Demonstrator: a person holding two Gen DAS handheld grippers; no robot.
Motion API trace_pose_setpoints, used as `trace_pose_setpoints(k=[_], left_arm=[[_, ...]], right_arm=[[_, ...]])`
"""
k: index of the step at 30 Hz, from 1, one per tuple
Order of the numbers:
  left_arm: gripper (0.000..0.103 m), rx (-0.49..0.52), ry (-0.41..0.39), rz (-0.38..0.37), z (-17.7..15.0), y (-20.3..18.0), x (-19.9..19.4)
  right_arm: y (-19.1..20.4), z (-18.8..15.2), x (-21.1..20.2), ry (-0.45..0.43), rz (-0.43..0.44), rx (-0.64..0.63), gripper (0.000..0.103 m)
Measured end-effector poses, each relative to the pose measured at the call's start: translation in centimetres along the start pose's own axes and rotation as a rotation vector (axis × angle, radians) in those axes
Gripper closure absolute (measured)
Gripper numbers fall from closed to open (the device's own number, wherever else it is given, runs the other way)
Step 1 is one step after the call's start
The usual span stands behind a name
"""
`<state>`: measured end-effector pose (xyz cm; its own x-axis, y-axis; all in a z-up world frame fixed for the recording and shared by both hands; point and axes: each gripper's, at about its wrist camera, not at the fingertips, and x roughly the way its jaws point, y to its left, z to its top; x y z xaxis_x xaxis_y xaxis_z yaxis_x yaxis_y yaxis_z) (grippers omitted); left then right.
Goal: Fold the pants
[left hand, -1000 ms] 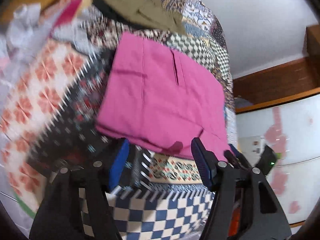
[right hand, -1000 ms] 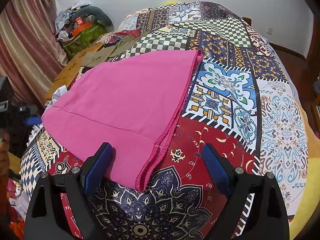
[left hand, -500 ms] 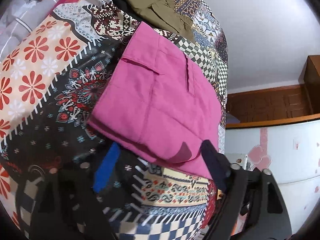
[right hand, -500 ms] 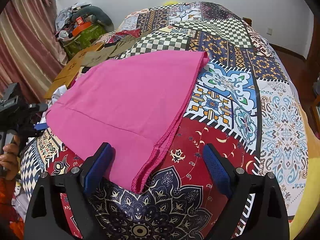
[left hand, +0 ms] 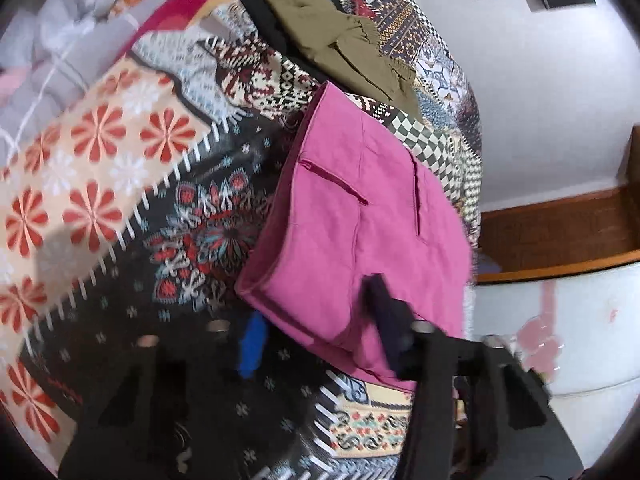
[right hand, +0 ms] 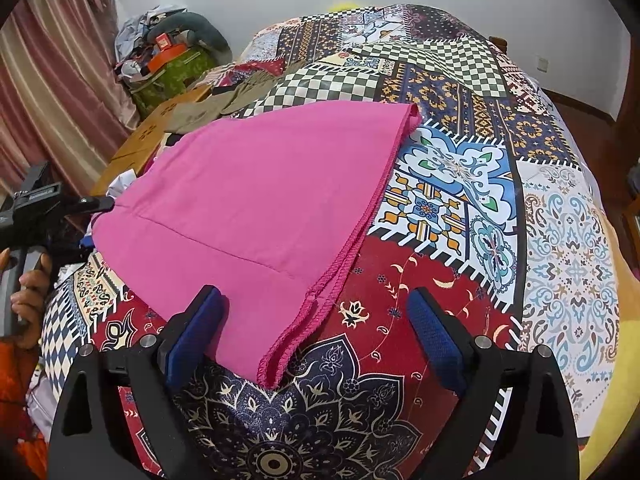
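Note:
Folded pink pants [right hand: 256,200] lie flat on the patchwork bedspread [right hand: 460,184]. In the right wrist view my right gripper [right hand: 316,328] is open, its jaws astride the near hem corner of the pants, just above the cloth. In the left wrist view the pants [left hand: 360,232] show their waistband end with pocket slits. My left gripper [left hand: 316,332] is open at that end, one finger [left hand: 384,316] over the pink cloth, the other [left hand: 252,340] over the bedspread. The left gripper also shows in the right wrist view [right hand: 96,204], at the far left edge of the pants.
Olive-green pants [left hand: 340,40] lie on the bed beyond the pink ones. Grey and white clothes [left hand: 60,48] are heaped at the bed's side. A green bag with clutter [right hand: 168,68] stands by the curtain. A wooden-trimmed white cabinet [left hand: 560,280] stands beside the bed.
My left gripper has moved in over the waistband end and tilted; its view is blurred by motion. The right gripper has held still astride the hem corner.

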<state>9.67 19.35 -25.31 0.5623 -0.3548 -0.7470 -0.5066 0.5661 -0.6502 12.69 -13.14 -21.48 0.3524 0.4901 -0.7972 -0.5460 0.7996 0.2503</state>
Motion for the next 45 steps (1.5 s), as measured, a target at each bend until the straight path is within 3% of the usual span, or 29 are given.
trace_pose_setpoints(k=[1,3,10,13,16,20,27,35,38,40,42,45], left_arm=[[0.079,0.015,-0.005,-0.003,0.1,-0.3,0.0],[0.084,0.070,-0.038,0.031,0.0,-1.5,-0.5],[0.088,0.462,-0.277,0.263,-2.4,-9.7,-3.3],[0.088,0.636,-0.359,0.298,-4.2,-13.7,-3.9],[0.089,0.773,-0.395,0.281,-5.6,-17.4,-3.8],[0.090,0.870,-0.335,0.190,-6.9,-21.0,-2.7],[0.090,0.855,-0.079,-0.002,-7.9,-23.4,0.7],[0.089,0.798,0.095,-0.044,-8.3,-22.5,4.0],[0.074,0.822,0.139,-0.034,-8.8,-22.8,4.3],[0.051,0.834,0.133,-0.033,-9.1,-23.1,3.9],[0.039,0.833,0.103,-0.026,-8.7,-23.3,3.4],[0.032,0.819,0.036,0.006,-7.3,-23.3,2.9]], right_arm=[[0.0,0.0,0.0,-0.002,0.000,0.001,0.009],[0.1,-0.1,0.0,-0.004,-0.002,0.003,0.009],[0.0,-0.1,-0.1,-0.005,0.000,0.007,0.009],[-0.1,-0.2,-0.2,-0.008,0.002,0.010,0.009],[-0.1,-0.3,-0.2,-0.010,0.002,0.011,0.009],[0.0,-0.3,-0.2,-0.011,0.002,0.012,0.009],[0.0,-0.3,-0.2,-0.011,0.001,0.014,0.009],[0.0,-0.3,-0.2,-0.013,0.007,0.013,0.009],[0.0,-0.3,-0.1,-0.012,0.006,0.013,0.009],[0.0,-0.3,-0.1,-0.012,0.005,0.013,0.009],[0.1,-0.3,-0.2,-0.012,0.001,0.014,0.009],[0.2,-0.3,-0.3,-0.008,-0.007,0.020,0.010]])
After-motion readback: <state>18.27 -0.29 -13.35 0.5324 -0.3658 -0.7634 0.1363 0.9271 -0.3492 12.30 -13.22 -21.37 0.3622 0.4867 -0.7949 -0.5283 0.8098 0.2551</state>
